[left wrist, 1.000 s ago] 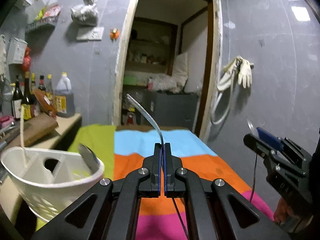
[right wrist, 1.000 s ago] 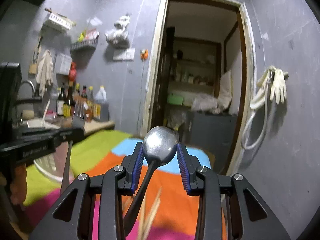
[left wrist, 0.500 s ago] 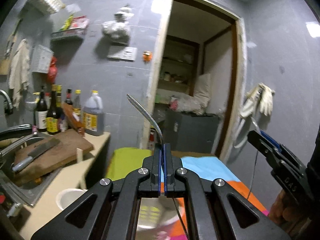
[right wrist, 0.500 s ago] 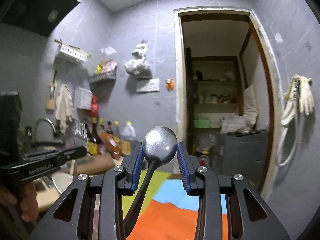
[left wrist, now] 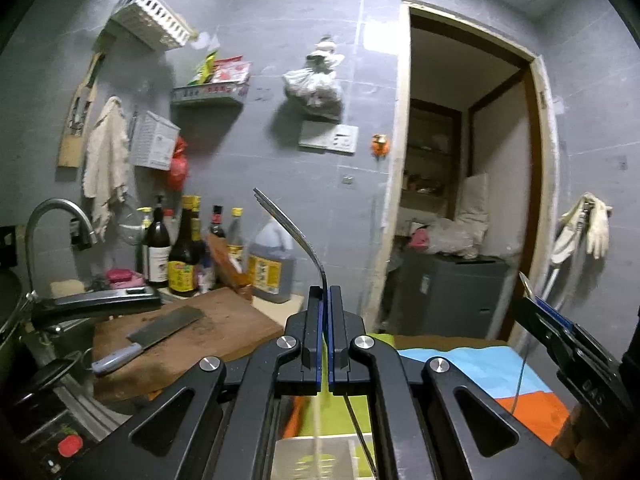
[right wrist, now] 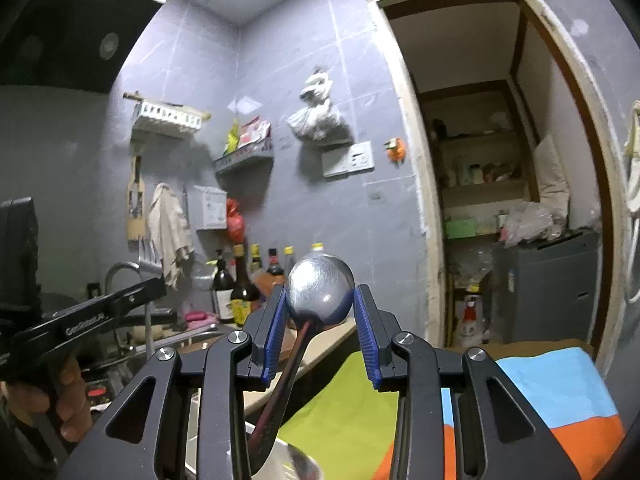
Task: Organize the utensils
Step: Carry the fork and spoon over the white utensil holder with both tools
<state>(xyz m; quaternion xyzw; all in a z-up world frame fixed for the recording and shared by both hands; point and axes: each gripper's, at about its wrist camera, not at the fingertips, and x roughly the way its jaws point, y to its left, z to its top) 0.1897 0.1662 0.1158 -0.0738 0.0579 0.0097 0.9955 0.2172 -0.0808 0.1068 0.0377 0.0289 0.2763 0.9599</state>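
My left gripper [left wrist: 324,292] is shut on a metal fork [left wrist: 292,232] whose tines point up and to the left, held high in the air. My right gripper [right wrist: 320,300] is shut on a metal spoon [right wrist: 320,292], bowl up between the blue pads [right wrist: 276,328], handle hanging down. The white utensil caddy [left wrist: 320,456] shows blurred just below the left gripper, and its rim [right wrist: 192,412] at the bottom left of the right wrist view. The right gripper shows at the right edge of the left wrist view [left wrist: 528,288]. The left gripper's body shows at the left of the right wrist view [right wrist: 158,286].
A striped green, blue and orange cloth [left wrist: 480,372] covers the table. To the left a counter holds a wooden cutting board [left wrist: 188,344] with a cleaver [left wrist: 160,328], bottles [left wrist: 184,256], a sink and faucet [left wrist: 52,216]. A doorway [left wrist: 460,200] is behind.
Both grippers have risen and tilted upward with their utensils. The views swung left toward the counter and sink. The caddy has dropped to the bottom of the views.
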